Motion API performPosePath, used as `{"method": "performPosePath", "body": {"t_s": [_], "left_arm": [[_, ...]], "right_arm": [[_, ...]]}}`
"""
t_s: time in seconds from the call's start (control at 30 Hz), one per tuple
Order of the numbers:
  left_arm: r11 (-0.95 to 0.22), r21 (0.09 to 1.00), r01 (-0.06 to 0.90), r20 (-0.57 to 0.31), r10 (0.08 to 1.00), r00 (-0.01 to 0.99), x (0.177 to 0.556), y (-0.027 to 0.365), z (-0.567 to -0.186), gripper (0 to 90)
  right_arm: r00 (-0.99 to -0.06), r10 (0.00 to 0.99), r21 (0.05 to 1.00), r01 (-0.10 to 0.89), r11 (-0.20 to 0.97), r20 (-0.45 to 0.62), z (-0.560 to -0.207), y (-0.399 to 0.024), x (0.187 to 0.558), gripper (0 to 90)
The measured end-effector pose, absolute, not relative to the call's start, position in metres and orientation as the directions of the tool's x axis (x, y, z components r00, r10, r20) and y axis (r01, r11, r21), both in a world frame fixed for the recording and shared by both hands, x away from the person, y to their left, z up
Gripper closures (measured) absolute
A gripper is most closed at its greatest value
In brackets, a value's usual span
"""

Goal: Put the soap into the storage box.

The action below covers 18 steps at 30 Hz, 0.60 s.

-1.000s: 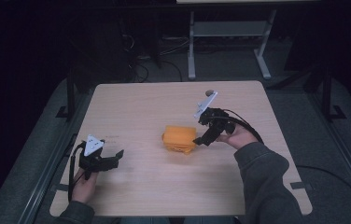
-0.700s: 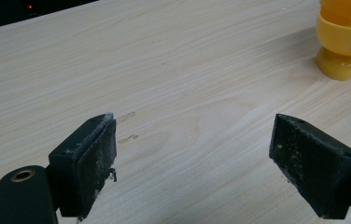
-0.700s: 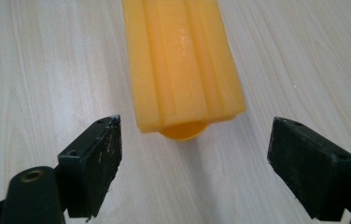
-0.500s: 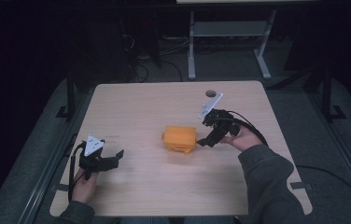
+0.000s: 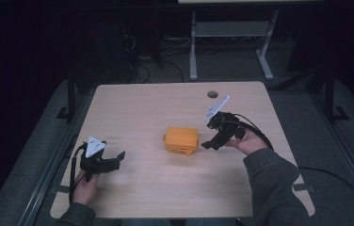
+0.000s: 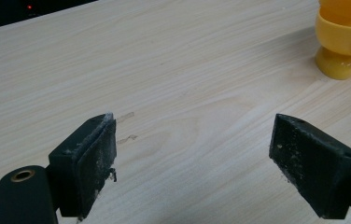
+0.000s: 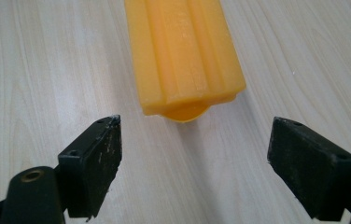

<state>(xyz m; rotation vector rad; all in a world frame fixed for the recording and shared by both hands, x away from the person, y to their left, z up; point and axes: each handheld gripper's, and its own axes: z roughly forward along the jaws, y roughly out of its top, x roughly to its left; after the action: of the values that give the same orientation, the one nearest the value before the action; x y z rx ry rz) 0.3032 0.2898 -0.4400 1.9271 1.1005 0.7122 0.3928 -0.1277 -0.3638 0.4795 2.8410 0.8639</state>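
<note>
Two claws spreading wide: right claw [image 5: 209, 142] approaching orange ridged plastic block [image 5: 181, 139] on pale wooden bench [image 5: 156, 103]; next, closing around it; left claw [image 5: 118, 158] idling.

No text, label or number can be read anywhere.

block [image 5: 181, 139] mid-table [image 5: 142, 103], grippers either side

High view is reading dim, worktop [image 5: 142, 108] catching soft overhead light while surroundings are falling into near black; image is looking grainy and soft. Both gripper views are coming out brighter and evenly lit, wood grain staying sharp. Orange block [image 7: 183, 51] is throwing a faint shadow beneath its near end. Jaws are blurring slightly at the bottom edge, no glare showing
</note>
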Motion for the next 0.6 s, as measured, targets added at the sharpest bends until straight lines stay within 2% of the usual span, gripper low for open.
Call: {"method": "performPosePath", "body": {"t_s": [0.6], "left_arm": [[-0.314, 0.842, 0.439, 0.085, 0.880, 0.467, 0.303, 0.289, -0.440, 14.1]], "right_arm": [[-0.932, 0.361, 0.575, 0.281, 0.768, -0.027, -0.367, -0.143, 0.384, 17.5]]}}
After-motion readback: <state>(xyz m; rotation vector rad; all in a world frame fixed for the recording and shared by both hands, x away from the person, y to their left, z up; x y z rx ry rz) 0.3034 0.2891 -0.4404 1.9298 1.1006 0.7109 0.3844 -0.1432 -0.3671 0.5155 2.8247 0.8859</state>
